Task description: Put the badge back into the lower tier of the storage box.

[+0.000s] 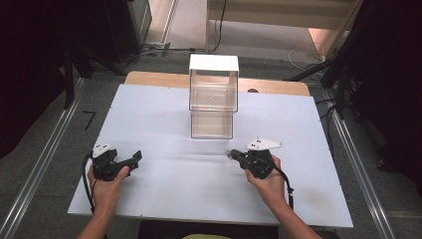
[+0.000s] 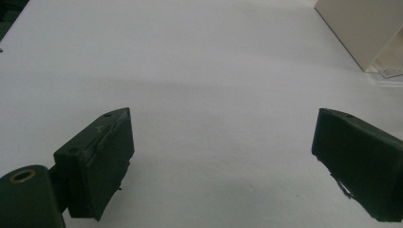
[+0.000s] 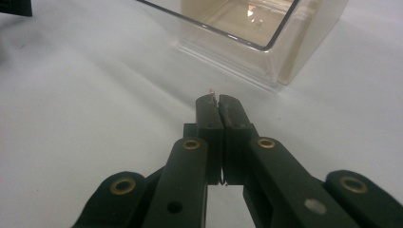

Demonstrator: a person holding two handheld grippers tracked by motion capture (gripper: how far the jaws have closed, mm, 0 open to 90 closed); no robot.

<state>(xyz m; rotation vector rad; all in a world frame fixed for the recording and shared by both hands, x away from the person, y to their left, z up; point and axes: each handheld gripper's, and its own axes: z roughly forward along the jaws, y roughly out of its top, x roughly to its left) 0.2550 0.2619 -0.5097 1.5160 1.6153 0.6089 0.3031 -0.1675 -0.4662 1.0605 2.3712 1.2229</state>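
A clear plastic box (image 1: pixel 213 89) with a white top stands at the middle back of the white table (image 1: pixel 164 189); a lower clear section (image 1: pixel 212 124) juts forward from it. My right gripper (image 1: pixel 230 153) lies on the table just in front of that section and points at it, jaws pressed together. In the right gripper view the shut tips (image 3: pixel 218 98) stop short of the clear box's rim (image 3: pixel 266 47), and a tiny pale speck shows at them. My left gripper (image 1: pixel 135 158) rests at the table's left front, jaws wide open (image 2: pixel 221 152) over bare table.
The box's cream side (image 2: pixel 361 28) shows at the top right of the left gripper view. A wooden strip (image 1: pixel 149 78) runs behind the white sheet. Metal rails (image 1: pixel 45 164) flank the table, and dark stands and cables crowd the back corners.
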